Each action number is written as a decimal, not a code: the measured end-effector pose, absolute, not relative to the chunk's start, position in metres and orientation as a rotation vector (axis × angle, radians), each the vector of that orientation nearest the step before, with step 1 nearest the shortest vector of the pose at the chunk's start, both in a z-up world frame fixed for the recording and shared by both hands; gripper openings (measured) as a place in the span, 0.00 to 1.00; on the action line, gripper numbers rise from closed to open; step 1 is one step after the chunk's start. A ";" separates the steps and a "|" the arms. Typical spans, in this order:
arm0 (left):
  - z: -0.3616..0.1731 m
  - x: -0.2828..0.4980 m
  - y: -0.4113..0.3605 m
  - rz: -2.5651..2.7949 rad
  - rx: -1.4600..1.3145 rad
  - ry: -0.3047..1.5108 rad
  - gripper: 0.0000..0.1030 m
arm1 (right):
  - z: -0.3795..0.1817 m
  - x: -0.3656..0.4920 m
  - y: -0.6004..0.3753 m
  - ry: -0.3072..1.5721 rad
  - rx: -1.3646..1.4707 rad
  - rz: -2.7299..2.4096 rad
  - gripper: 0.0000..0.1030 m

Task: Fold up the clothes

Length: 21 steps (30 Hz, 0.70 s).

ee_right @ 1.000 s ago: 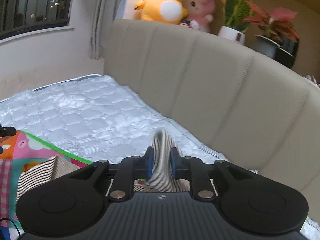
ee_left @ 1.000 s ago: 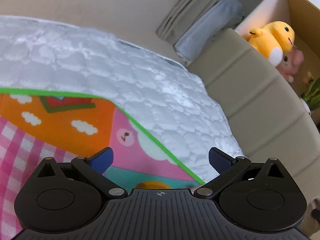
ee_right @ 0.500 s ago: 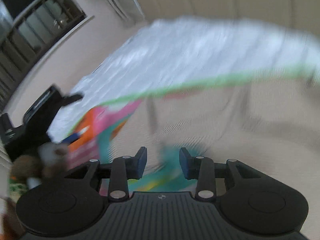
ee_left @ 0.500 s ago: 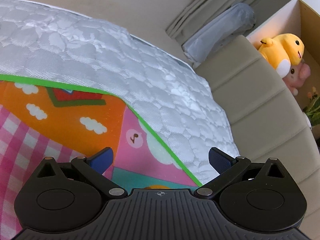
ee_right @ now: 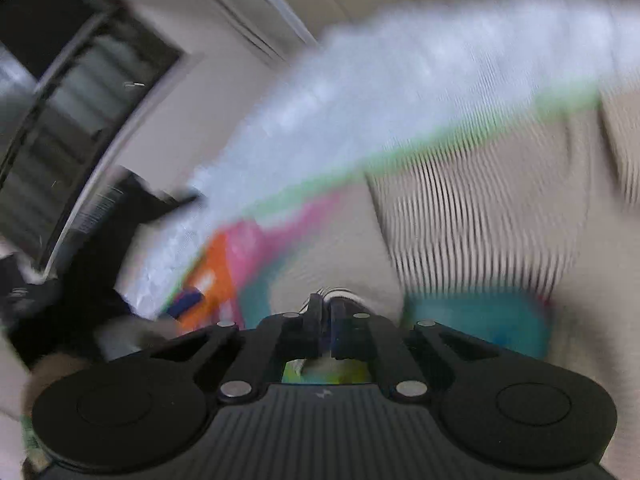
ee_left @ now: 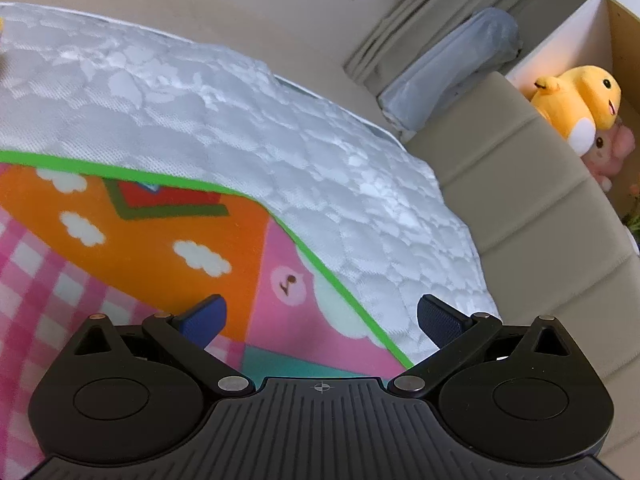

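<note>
Both wrist views angled down, close over shared play mat (ee_left: 132,236)

The whole right wrist view is smeared: the striped garment (ee_right: 472,216) and mat (ee_right: 476,320) run together. The right gripper (ee_right: 327,304) pinches a striped fold, most of it hidden behind the jaws. The pink plush (ee_left: 612,152) sits half behind the yellow one (ee_left: 580,100).
</note>
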<state>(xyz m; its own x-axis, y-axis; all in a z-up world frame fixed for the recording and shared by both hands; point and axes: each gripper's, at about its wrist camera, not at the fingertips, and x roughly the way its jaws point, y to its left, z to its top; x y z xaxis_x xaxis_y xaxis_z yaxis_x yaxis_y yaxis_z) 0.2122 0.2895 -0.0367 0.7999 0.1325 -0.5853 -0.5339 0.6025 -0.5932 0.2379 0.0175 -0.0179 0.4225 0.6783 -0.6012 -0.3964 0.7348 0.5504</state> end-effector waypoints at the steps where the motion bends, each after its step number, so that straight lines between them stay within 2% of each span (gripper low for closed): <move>1: -0.037 0.214 0.287 0.399 -0.836 0.525 1.00 | -0.003 0.240 0.010 0.857 0.319 0.695 0.03; 8: -0.032 0.228 0.242 0.175 -0.771 0.538 1.00 | 0.090 0.260 -0.090 0.623 0.181 0.618 0.03; 11: -0.030 0.235 0.212 0.018 -0.742 0.551 1.00 | 0.110 0.265 -0.137 0.568 0.140 0.550 0.03; 16: -0.024 0.239 0.150 -0.234 -0.597 0.586 1.00 | 0.100 0.265 -0.212 0.557 0.107 0.424 0.03; 21: -0.021 0.237 0.087 -0.383 -0.397 0.622 1.00 | 0.048 0.265 -0.271 0.598 0.092 0.273 0.03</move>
<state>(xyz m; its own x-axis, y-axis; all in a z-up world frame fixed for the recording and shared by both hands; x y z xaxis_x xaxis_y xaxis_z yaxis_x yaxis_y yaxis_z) 0.2367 0.0875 -0.0211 0.7484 -0.4569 -0.4807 0.2237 0.8563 -0.4655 0.2651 -0.2706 0.0482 0.7915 0.2797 -0.5433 -0.2269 0.9601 0.1637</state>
